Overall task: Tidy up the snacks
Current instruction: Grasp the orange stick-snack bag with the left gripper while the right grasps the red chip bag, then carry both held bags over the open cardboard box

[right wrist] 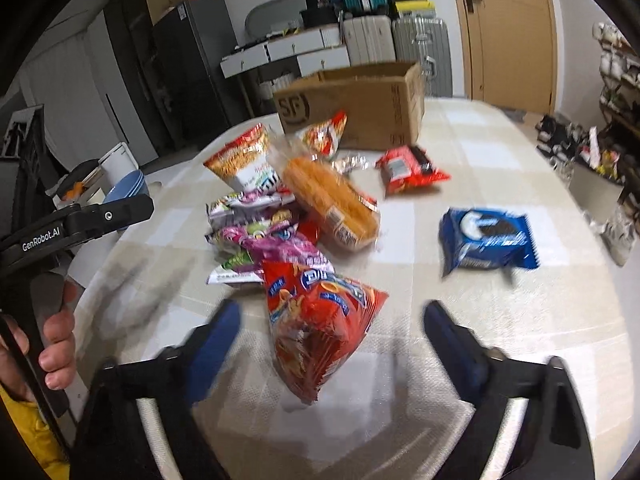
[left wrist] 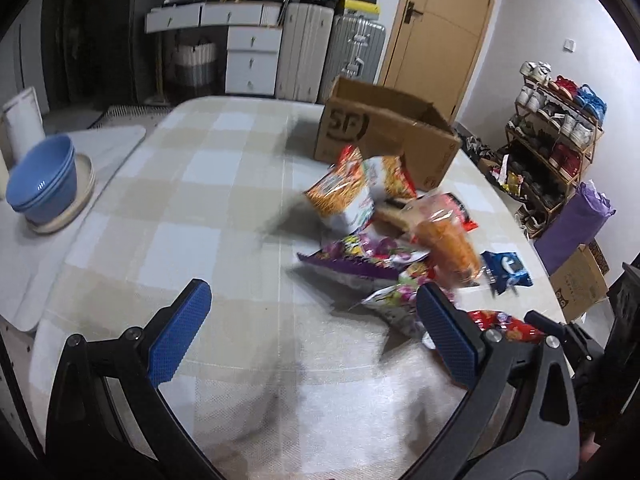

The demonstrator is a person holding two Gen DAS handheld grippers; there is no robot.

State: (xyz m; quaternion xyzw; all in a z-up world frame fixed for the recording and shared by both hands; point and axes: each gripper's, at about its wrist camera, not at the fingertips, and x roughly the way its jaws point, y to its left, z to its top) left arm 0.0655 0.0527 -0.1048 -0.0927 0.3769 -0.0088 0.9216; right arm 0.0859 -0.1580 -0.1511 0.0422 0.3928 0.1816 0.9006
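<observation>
A pile of snack packs lies on the checked tablecloth [left wrist: 192, 184] in front of an open cardboard box [left wrist: 384, 128], which also shows in the right wrist view [right wrist: 360, 104]. The pile holds an orange chip bag [left wrist: 340, 196], wrapped bread [right wrist: 332, 204], purple candy bags [right wrist: 264, 240], a red pack [right wrist: 412, 168] and a blue Oreo pack [right wrist: 488, 240]. My left gripper [left wrist: 312, 328] is open and empty above bare cloth, left of the pile. My right gripper [right wrist: 332, 344] is open, with a red chip bag [right wrist: 320, 328] lying between its fingers, not gripped.
Blue bowls on plates [left wrist: 44, 184] stand on a side surface at the left. Suitcases [left wrist: 304, 52], drawers and a door are behind the table. A shoe rack [left wrist: 556, 132] and a purple roll stand at the right. The left gripper's handle and hand [right wrist: 48, 280] show in the right wrist view.
</observation>
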